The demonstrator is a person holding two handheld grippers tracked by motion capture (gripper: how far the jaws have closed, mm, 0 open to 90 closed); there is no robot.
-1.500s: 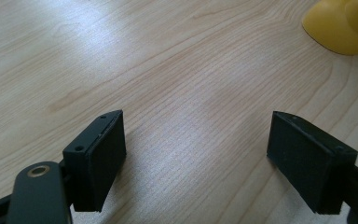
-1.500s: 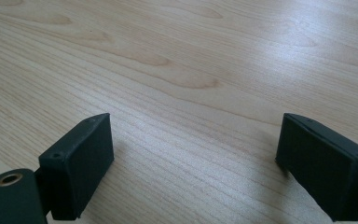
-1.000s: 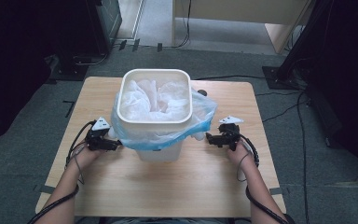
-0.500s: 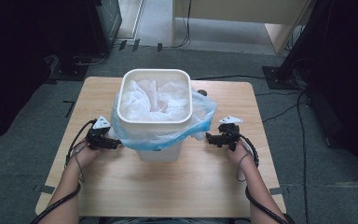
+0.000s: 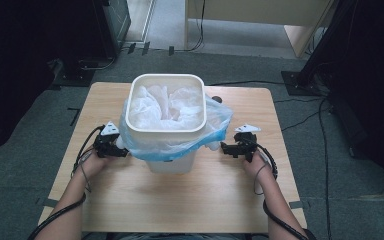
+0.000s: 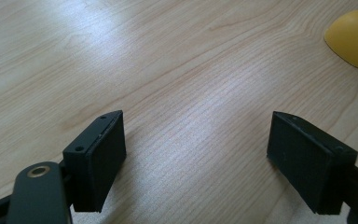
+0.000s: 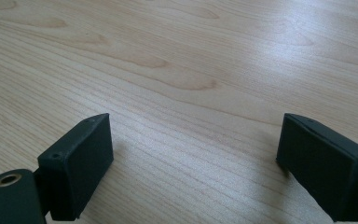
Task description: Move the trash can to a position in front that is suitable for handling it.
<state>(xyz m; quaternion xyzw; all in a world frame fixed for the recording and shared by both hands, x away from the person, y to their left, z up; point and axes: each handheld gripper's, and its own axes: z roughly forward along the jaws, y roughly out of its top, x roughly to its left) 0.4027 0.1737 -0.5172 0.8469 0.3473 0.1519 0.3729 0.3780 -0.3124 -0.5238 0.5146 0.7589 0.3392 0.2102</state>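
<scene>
I see the white bin (image 5: 167, 125) standing upright near the middle of the wooden table (image 5: 180, 200), lined with a bag (image 5: 215, 125) whose bluish edge is folded over the rim and hangs down the outside walls; crumpled white film fills the inside. My left gripper (image 5: 117, 148) sits low at the bin's left side, just beside the hanging bag edge; from the high view I cannot tell whether it touches the film. My right gripper (image 5: 227, 148) sits at the bin's right side, near the bag but apart from it. In the left gripper view the jaws stand spread wide with bare tabletop between them, and a yellow object (image 6: 354, 39) lies at the far right corner. In the right gripper view the jaws are likewise spread, with wood grain between them.
</scene>
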